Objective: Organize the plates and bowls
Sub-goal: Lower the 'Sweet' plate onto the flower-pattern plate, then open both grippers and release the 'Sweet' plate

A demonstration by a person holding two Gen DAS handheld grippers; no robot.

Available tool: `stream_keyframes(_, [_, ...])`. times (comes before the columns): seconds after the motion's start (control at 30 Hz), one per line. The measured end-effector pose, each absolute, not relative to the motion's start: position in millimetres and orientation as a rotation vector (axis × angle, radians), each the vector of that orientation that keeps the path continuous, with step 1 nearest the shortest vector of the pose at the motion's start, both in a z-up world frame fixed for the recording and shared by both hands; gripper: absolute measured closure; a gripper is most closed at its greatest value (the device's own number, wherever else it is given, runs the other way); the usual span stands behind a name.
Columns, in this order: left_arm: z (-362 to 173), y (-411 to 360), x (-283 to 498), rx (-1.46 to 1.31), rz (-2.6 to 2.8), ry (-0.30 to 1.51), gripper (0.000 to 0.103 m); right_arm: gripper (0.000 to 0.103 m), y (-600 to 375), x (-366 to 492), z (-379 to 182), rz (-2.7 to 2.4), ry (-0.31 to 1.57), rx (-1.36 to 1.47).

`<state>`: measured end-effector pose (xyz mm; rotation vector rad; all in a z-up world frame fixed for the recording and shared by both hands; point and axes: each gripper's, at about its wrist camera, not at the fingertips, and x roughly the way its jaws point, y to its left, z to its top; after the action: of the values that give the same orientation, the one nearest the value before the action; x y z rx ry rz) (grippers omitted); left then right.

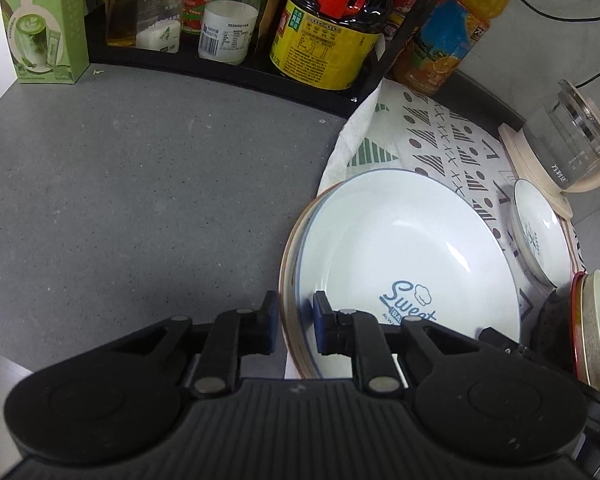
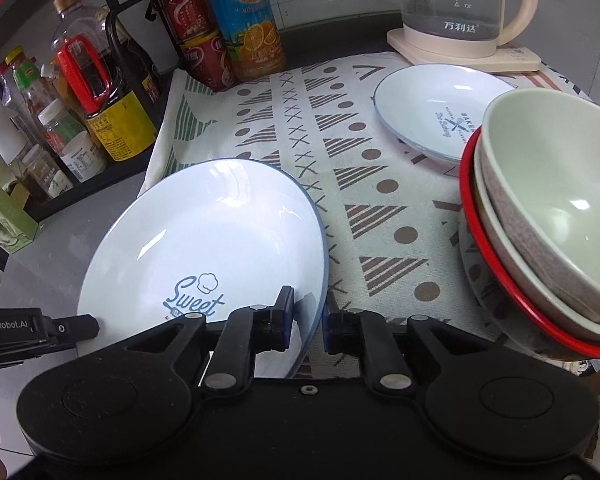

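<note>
Left gripper [image 1: 296, 326]: jaws closed on rims of big plate [image 1: 400, 240] and plate under it.
Right gripper [image 2: 306, 326]: pinches the opposite rim.
Risk: thin glazed rims may slip; stacked bowls [image 2: 548, 220] stand close.

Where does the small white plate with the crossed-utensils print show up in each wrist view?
Left wrist: small plate at the right edge, below the glass kettle.
Right wrist: small plate upper right, on the patterned cloth.
Shared landmark: the kettle, just behind it in both views.

Glossy white ceramic "Sweet" plate [image 2: 204, 236] on a woven patterned cloth [image 2: 340, 184], beside the matt speckled grey stone counter [image 1: 140, 200].
</note>
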<state>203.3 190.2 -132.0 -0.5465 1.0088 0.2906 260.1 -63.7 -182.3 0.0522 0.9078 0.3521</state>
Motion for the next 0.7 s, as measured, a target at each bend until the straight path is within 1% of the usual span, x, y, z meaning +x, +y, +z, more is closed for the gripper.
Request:
stream_keyframes(0.23, [-132,191,204,-0.534,0.299,0.992,0.089,0.086,-55,258,-188,0.352,0.915,0.029])
stream_keyframes(0.43, [-125,188,210,-0.475,0.312,1.033,0.089,0.083,-54,259,-185,0.348,0.921,0.025])
stream_keyframes(0.47, [-122,188,210,-0.469,0.315,1.031,0.087,0.081,-55,259,-182,0.349,0.914,0.027])
stream_keyframes(0.6, [-111,187,216,-0.462,0.292,1.031,0.084,0.078,-58,260,-168,0.356,0.899,0.065])
stream_keyframes(0.63, [-108,186,218,-0.464,0.286,1.031,0.083,0.075,-59,261,-165,0.360,0.890,0.072])
stream_keyframes(0.7, [-102,185,221,-0.463,0.276,1.018,0.076,0.065,-59,262,-158,0.359,0.879,0.081])
